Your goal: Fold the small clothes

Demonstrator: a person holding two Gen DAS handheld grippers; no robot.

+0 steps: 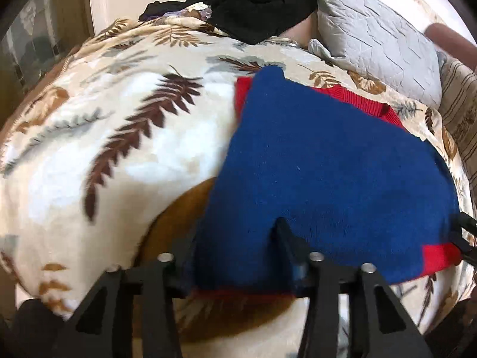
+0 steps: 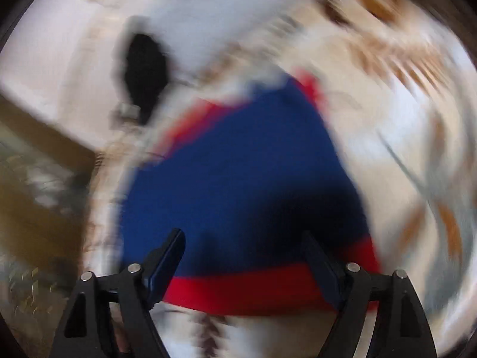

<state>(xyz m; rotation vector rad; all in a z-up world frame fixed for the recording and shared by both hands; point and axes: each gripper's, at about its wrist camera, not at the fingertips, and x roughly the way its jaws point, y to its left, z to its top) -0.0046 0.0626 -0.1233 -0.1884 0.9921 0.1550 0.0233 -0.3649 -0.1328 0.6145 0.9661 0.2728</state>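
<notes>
A small blue knit garment with red trim (image 1: 322, 173) lies on a leaf-patterned blanket (image 1: 119, 137). My left gripper (image 1: 238, 238) has its fingers wide apart, with the garment's near edge draped between them; the left finger is covered by the cloth. In the blurred right wrist view the same garment (image 2: 238, 179) fills the middle. My right gripper (image 2: 243, 250) is open, its fingers wide apart over the red hem (image 2: 244, 289). The right gripper's tip (image 1: 465, 232) shows at the garment's right corner in the left wrist view.
A grey quilted pillow (image 1: 372, 32) and a black heap of clothes (image 1: 253, 3) lie at the far end of the bed. A striped cushion (image 1: 459, 107) sits at the right. A person's arm (image 1: 447, 38) shows at the upper right.
</notes>
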